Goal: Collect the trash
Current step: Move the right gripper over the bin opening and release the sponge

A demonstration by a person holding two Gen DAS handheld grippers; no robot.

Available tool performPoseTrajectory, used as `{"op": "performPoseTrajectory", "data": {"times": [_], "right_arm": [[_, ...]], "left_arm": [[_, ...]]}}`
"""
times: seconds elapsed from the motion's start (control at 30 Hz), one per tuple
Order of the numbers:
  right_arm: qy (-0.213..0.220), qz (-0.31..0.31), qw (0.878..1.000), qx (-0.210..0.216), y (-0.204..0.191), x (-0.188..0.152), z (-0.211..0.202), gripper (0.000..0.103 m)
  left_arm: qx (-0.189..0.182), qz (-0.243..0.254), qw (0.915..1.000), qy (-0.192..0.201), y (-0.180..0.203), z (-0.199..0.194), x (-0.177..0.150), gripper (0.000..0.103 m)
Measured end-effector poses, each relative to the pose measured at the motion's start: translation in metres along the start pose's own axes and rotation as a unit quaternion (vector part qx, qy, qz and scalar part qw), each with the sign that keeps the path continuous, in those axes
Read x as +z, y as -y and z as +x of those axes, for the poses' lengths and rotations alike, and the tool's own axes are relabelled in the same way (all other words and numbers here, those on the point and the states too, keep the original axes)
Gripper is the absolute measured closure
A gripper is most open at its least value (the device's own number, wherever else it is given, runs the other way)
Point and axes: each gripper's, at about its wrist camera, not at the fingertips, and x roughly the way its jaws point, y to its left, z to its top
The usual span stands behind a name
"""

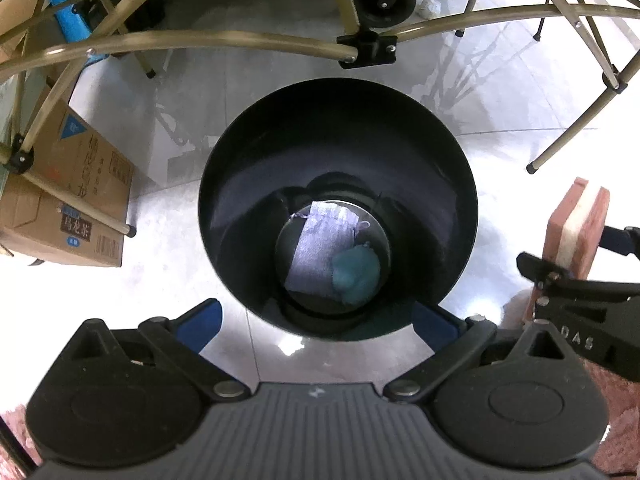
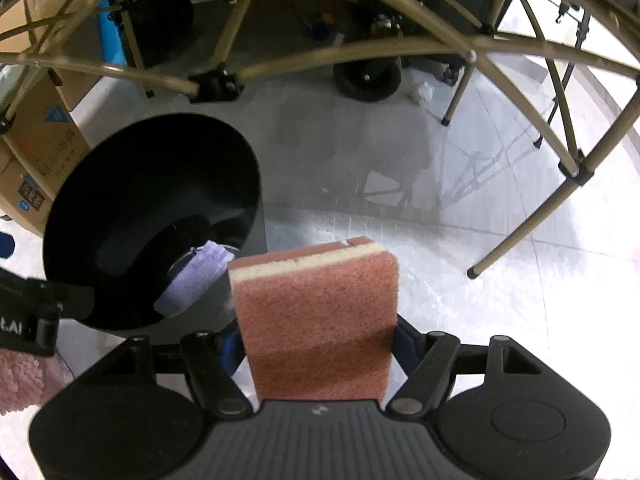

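Sponge: the pink sponge (image 2: 316, 320) with a cream stripe stands on end between the right gripper's (image 2: 316, 344) fingers, which pinch its two sides. It is up in the air, just beside the bin.
Bin: the black round bin (image 1: 338, 128) stands on the pale floor (image 1: 500, 184), right under the left gripper (image 1: 318, 320).
In the bin: a purple cloth (image 1: 316, 252) lies at the bottom, with a blue-green lump (image 1: 356, 276) touching it.
Left gripper: its blue fingers (image 1: 200, 326) are spread wide with nothing between them.
Around: cardboard boxes (image 1: 68, 200) sit on the floor to the left. Tan folding legs (image 1: 200, 40) cross above the bin.
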Motion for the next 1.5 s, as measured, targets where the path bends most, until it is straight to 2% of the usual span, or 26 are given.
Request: {"op": "performPoseTrajectory", "data": {"times": [0.33, 0.67, 0.87, 1.03, 1.5], "right_arm": [[0.041, -0.011, 0.999, 0.003, -0.009, 0.01, -0.032, 0.032], [0.065, -0.033, 0.996, 0.045, -0.037, 0.034, -0.042, 0.032], [0.061, -0.046, 0.995, 0.07, -0.063, 0.048, -0.038, 0.032], [0.04, -0.053, 0.994, 0.088, -0.081, 0.059, -0.026, 0.032], [0.012, -0.058, 0.995, 0.076, -0.104, 0.071, -0.002, 0.03]], "left_arm": [[-0.002, -0.021, 0.9998, 0.001, -0.022, -0.008, -0.007, 0.0], [0.016, -0.05, 0.9986, 0.005, -0.055, -0.013, -0.019, 0.0], [0.028, -0.081, 0.9963, 0.005, -0.084, -0.014, -0.029, 0.0], [0.037, -0.101, 0.9942, 0.007, -0.101, -0.016, -0.033, 0.0], [0.056, -0.106, 0.9928, 0.009, -0.105, -0.017, -0.033, 0.0]]}}
